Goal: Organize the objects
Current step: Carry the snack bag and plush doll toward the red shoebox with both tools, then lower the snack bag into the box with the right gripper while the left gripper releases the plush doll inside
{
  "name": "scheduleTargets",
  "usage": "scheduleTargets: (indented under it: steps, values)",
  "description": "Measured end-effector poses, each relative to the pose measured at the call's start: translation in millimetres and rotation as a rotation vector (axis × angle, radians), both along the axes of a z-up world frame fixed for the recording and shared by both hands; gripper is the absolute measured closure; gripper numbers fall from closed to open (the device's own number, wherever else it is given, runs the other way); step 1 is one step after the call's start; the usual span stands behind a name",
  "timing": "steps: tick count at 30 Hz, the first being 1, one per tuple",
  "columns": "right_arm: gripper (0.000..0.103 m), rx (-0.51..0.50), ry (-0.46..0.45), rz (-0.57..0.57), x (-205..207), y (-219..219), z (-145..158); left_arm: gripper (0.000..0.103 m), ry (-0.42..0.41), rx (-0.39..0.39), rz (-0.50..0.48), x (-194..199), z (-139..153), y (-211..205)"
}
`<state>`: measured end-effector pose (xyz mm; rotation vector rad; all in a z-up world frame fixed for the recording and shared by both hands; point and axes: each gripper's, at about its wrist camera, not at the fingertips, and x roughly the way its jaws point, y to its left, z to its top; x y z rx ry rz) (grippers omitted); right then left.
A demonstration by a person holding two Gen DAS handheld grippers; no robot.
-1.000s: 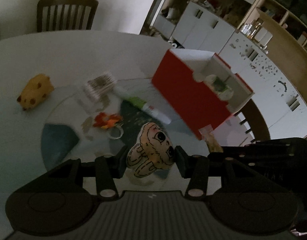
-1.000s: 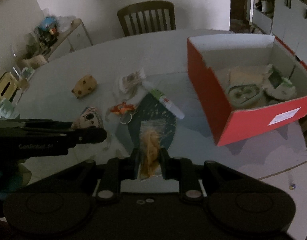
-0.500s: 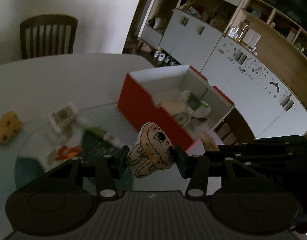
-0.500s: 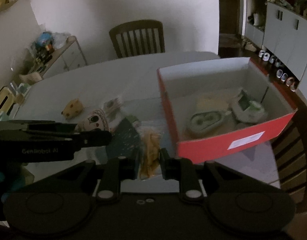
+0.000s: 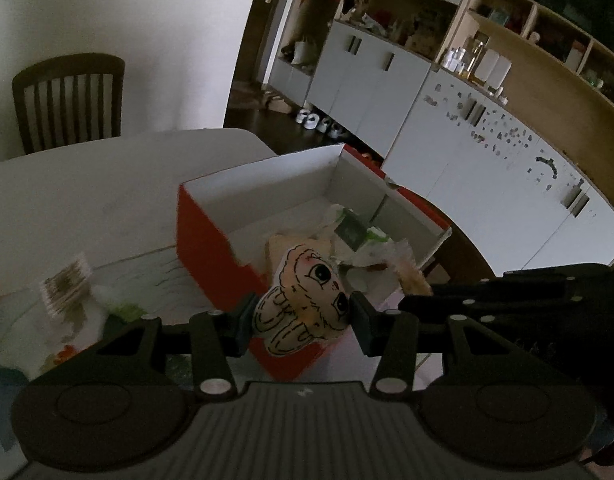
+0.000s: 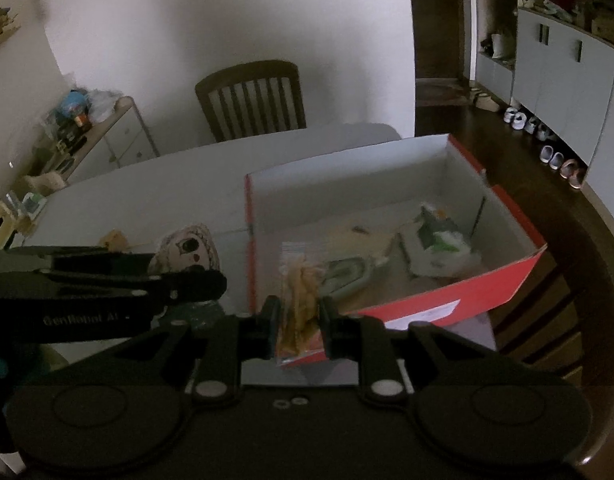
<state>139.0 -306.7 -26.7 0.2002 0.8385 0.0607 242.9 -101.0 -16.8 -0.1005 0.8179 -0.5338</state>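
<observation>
Red box (image 6: pixel 447 304) on table (image 5: pixel 87 200) | left claw (image 5: pixel 301 316) pinches cartoon-face toy (image 5: pixel 307 292) (box at 12 o'clock) | right claw (image 6: pixel 299 318) pinches snack bag (image 6: pixel 299 280) over the box's near wall

Chair (image 6: pixel 253 98), cabinets (image 5: pixel 387 76), shoes (image 6: pixel 555 156)

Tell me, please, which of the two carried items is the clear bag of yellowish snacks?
The snack bag pinched in the right claw; the left claw holds a doll-face toy with big drawn eyes.
</observation>
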Motion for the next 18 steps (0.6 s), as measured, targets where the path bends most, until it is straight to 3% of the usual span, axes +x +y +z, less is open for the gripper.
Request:
scheduleTargets:
  steps: [18]
  values:
    - [0.083,-0.028,0.049,-0.030,59.2,-72.9,-26.9,0.055,0.009,0.163,0.000,77.9,-21.1,-74.8]
